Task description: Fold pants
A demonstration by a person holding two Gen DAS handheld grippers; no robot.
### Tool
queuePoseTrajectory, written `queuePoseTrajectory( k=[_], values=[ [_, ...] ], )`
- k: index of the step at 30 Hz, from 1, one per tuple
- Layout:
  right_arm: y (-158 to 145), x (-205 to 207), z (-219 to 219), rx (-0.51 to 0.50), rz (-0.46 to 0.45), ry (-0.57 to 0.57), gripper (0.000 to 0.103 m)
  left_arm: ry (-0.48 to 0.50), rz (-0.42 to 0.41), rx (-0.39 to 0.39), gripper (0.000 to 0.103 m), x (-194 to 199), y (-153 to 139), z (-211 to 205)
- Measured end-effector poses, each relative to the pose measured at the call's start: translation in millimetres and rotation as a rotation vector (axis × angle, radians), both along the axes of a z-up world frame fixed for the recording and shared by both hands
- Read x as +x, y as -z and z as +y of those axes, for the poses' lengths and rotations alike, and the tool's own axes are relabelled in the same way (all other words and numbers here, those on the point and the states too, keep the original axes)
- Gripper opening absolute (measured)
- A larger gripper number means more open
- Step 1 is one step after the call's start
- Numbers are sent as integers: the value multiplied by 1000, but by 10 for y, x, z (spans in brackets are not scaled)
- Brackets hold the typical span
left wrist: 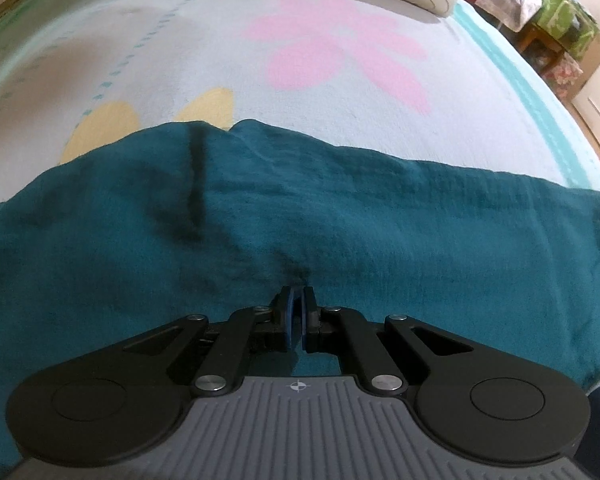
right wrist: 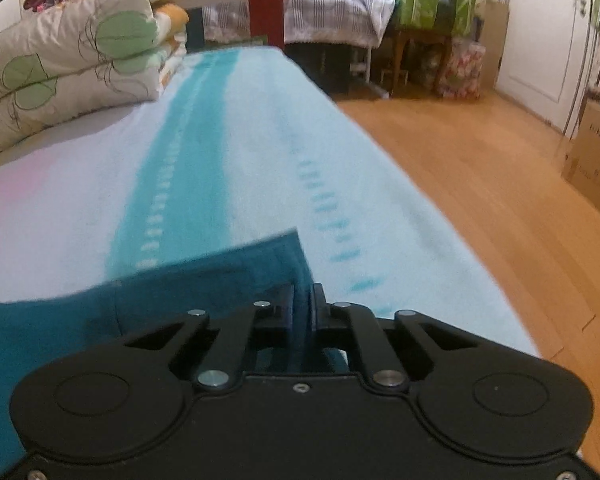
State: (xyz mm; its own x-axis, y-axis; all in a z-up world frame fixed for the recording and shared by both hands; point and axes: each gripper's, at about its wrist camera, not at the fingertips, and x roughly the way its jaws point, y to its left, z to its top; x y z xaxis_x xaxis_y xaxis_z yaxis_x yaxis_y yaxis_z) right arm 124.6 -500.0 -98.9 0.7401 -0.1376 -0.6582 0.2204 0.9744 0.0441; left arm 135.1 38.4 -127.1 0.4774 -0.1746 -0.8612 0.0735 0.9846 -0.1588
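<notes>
Left wrist view shows the teal cotton pants [left wrist: 340, 216] lying lengthwise across the pale flowered bedspread [left wrist: 220, 40], long axis left to right. Left gripper [left wrist: 299, 300] pinches their near edge. Right gripper [right wrist: 303, 300] clamps the hem end by the bed's edge.

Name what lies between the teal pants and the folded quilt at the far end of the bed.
Only bare bedspread lies between the pants and the folded quilt; both wrist views show it.
</notes>
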Motion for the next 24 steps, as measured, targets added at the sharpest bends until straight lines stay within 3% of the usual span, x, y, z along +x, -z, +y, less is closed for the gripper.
queuePoseTrajectory(
  k=[6, 10, 11, 14, 15, 24],
  values=[
    [-83, 181, -49, -49, -13, 27, 4, -18, -3, 11, 4, -9, 0, -32],
    [-86, 292, -143, 63, 15, -8, 8, -17, 0, 16, 4, -34, -44, -59],
    [-77, 296, -156, 85, 28, -9, 16, -20, 9, 4, 4, -33, -66, -65],
    [-42, 189, -140, 94, 41, -16, 55, -19, 21, -69, 4, 7, -176, -120],
    [-36, 129, -141, 100, 39, -29, 60, -6, 11, -79, 4, 18, -225, -178],
    [-104, -471, -297, 161, 63, -68, 61, 201, 13, -148, 5, 182, -479, -1087]
  ],
)
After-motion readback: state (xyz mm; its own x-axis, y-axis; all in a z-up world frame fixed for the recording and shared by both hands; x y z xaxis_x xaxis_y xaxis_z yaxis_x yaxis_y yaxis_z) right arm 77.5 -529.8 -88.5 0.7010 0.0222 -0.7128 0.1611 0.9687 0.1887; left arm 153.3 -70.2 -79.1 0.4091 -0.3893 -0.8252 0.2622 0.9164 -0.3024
